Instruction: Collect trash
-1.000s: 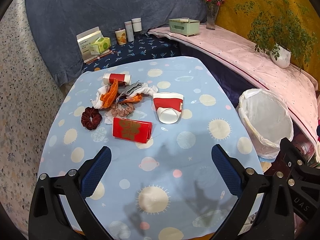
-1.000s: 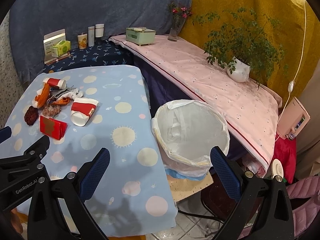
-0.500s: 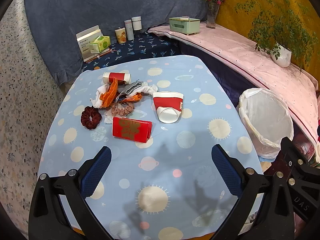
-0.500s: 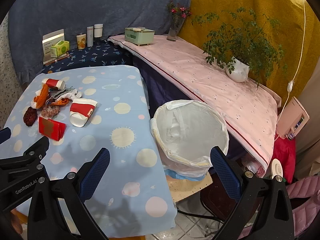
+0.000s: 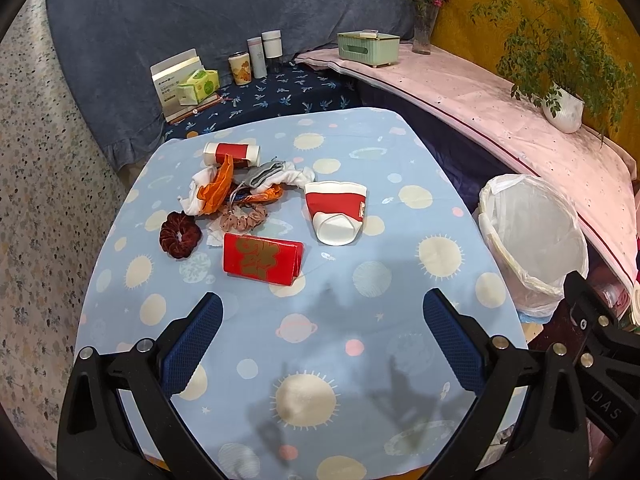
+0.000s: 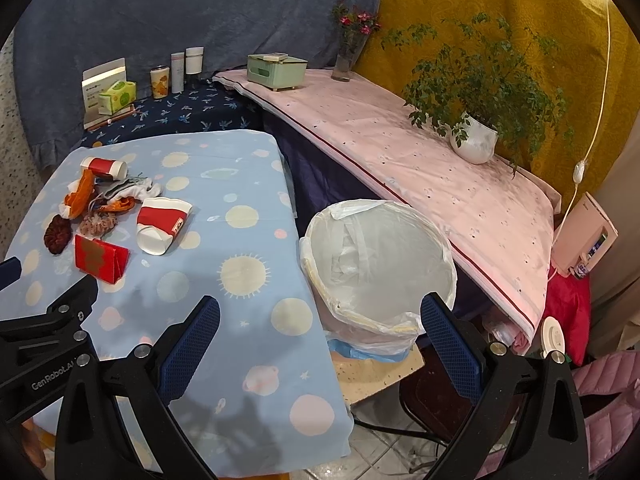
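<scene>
both grippers spread wide, trash still lying on the table

my left gripper (image 5: 322, 332) hangs over the near part of the table (image 5: 400, 280), its two blue fingers (image 5: 192, 344) spread wide with nothing between them. ahead of them, toward the table's far left corner, lies the trash pile. the red folded packet (image 5: 262, 258) is closest, just past my left finger. the crushed red-and-white paper cup (image 5: 336, 212) lies right of it, nearer the middle. beyond the packet are a dark red scrunchie (image 5: 180, 235), a pink scrunchie (image 5: 244, 216), orange wrappers (image 5: 218, 190), crumpled white and grey cloth (image 5: 276, 176), and a second red-and-white cup (image 5: 231, 153) on its side by the far edge.

my right gripper (image 6: 320, 340) is also spread wide and empty, held off the table's right edge. the lined trash bin (image 6: 378, 264) stands beside that edge, its near rim between my right fingers (image 6: 450, 344). all trash sits well apart from this gripper, off to its left.
</scene>
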Demonstrator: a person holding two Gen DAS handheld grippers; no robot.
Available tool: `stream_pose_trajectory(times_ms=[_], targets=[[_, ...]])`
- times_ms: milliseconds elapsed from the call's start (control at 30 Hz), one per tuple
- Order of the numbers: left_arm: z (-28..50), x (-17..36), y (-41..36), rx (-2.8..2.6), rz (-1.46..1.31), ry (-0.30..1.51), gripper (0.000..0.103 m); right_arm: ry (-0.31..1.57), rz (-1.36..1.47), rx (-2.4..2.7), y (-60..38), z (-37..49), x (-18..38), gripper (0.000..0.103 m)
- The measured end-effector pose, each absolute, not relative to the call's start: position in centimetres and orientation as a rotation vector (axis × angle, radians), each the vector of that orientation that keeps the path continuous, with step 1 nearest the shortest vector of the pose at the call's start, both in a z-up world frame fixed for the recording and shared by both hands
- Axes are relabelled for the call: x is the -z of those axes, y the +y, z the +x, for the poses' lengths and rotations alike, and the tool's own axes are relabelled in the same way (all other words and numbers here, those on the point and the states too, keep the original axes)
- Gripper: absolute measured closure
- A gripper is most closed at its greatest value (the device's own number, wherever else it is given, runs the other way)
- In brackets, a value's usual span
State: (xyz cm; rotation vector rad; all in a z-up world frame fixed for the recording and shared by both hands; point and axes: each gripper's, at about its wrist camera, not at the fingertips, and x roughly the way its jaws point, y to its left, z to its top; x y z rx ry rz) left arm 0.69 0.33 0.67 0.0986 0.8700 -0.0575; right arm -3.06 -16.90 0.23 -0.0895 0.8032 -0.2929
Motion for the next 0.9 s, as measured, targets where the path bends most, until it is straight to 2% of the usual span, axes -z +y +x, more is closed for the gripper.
stream_pose_trajectory(times_ms=[900], targets=[[-0.5,-1.7,0.7,0.070,0.071,0.852,0.007,0.784,-0.111,0.325,-16.1,-3.8,-1.5,0.007]])
